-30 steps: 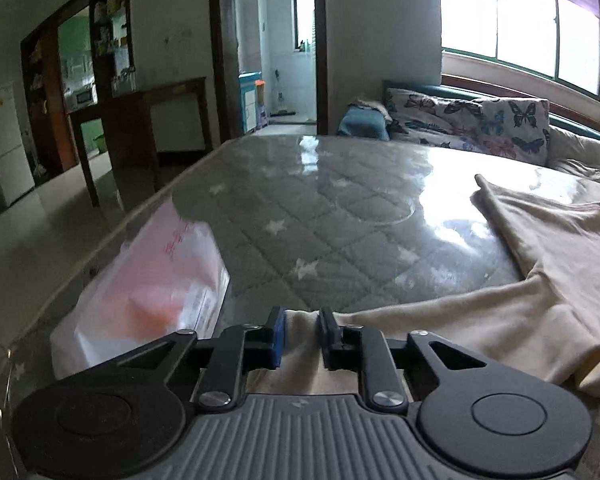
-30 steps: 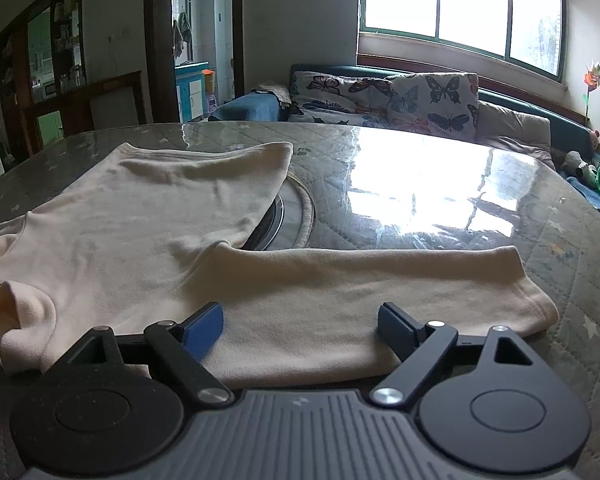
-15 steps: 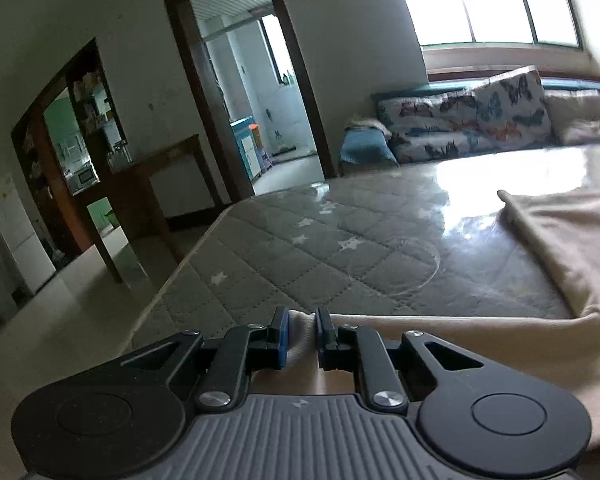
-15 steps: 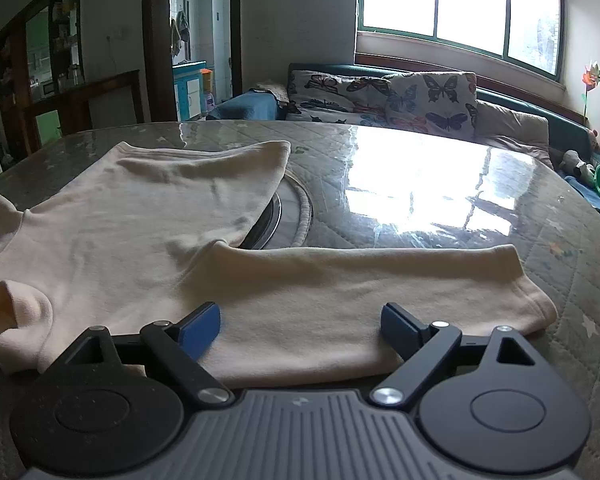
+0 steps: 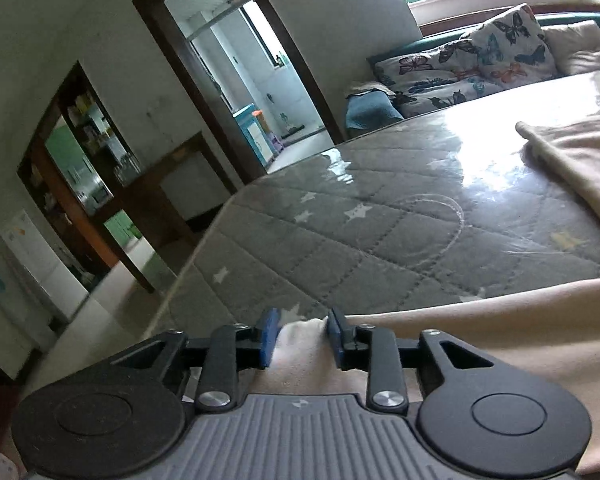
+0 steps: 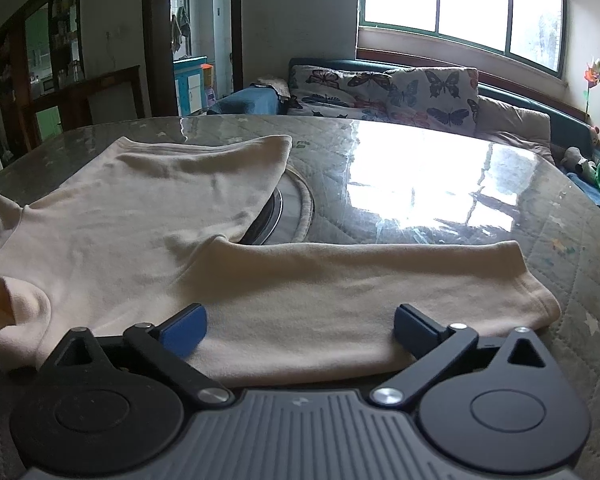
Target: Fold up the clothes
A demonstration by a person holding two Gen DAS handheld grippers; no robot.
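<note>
Left wrist view is tilted, so the room leans. The left gripper (image 5: 300, 334) sits low at the near edge of the table (image 5: 380, 232), with a sleeve end of the cream top (image 5: 500, 320) lying between its blue pads (image 5: 269, 336). Its jaws have just been opening: a narrow gap shows at each side of the cloth tip, and the pads no longer seem to press it. The gripper body hides where the sleeve runs beneath it. To the right the cloth is cut off by the frame, and a second part of the top near the upper right is also clipped. Glare from the window washes out the table's far side. The quilted cover with stars lies under a glossy sheet.

In the right wrist view, the right gripper (image 6: 300, 326) hovers over the other sleeve, jaws spread wide, having just been opening; the pads (image 6: 182, 330) stand either side of the cloth without squeezing it. Whether the tips touch the fabric cannot be told. The top (image 6: 140, 220) lies spread on the table (image 6: 560, 248), body to the left, sleeve stretching right to its cuff. Its left edge is cut off by the frame, and a collar fold at the near left is hard to read. The body partly covers a round ring (image 6: 300, 208) set in the table.
</note>
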